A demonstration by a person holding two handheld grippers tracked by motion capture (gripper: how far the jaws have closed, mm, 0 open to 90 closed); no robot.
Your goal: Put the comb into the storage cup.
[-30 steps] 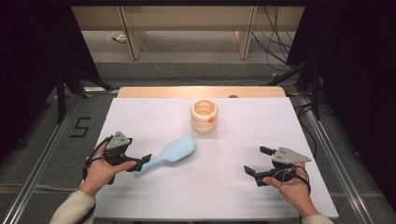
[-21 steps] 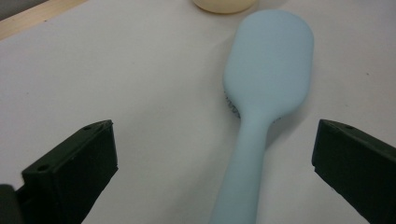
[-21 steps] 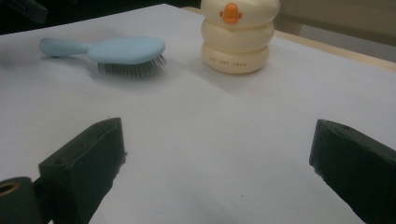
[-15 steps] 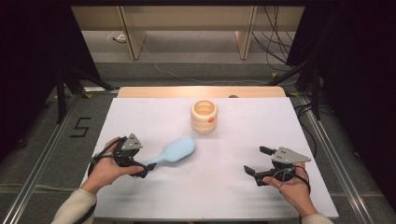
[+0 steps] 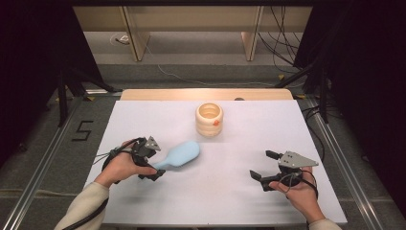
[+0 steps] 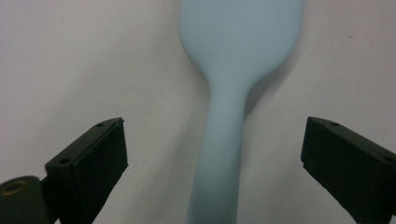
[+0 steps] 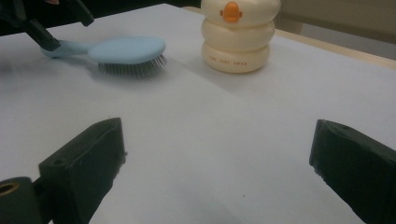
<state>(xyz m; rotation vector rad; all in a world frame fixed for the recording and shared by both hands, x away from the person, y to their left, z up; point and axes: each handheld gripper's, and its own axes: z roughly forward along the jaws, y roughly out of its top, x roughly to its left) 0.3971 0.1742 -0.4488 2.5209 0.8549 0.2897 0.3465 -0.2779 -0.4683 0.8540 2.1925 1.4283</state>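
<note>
The light-blue hairbrush (image 5: 179, 155) lies bristles-down on the white table (image 5: 225, 196), its handle running back between the jaws of the left gripper (image 5: 149, 166). In the left gripper view the handle (image 6: 219, 158) stands midway between the two black jaws, which are spread wide with clear gaps on both sides — neither pad touches it. The brush head (image 6: 240, 35) extends ahead of the jaw tips. Whether the handle end rests on the table or sits slightly raised cannot be told from these views. The left hand (image 5: 119, 165) wraps the gripper body from behind. In the right gripper view the bristles (image 7: 133, 67) show beneath the brush head, ahead of the jaws and to their left. The right gripper (image 5: 266, 166) rests low over the table in the right hand (image 5: 297, 189), jaws parted wide with only bare table surface between them. A cream ribbed pot (image 5: 209, 120) with an orange mark on its side stands upright ahead of both grippers — in the right gripper view it sits straight ahead between the jaws, well apart from them, just beside the brush head.
</note>
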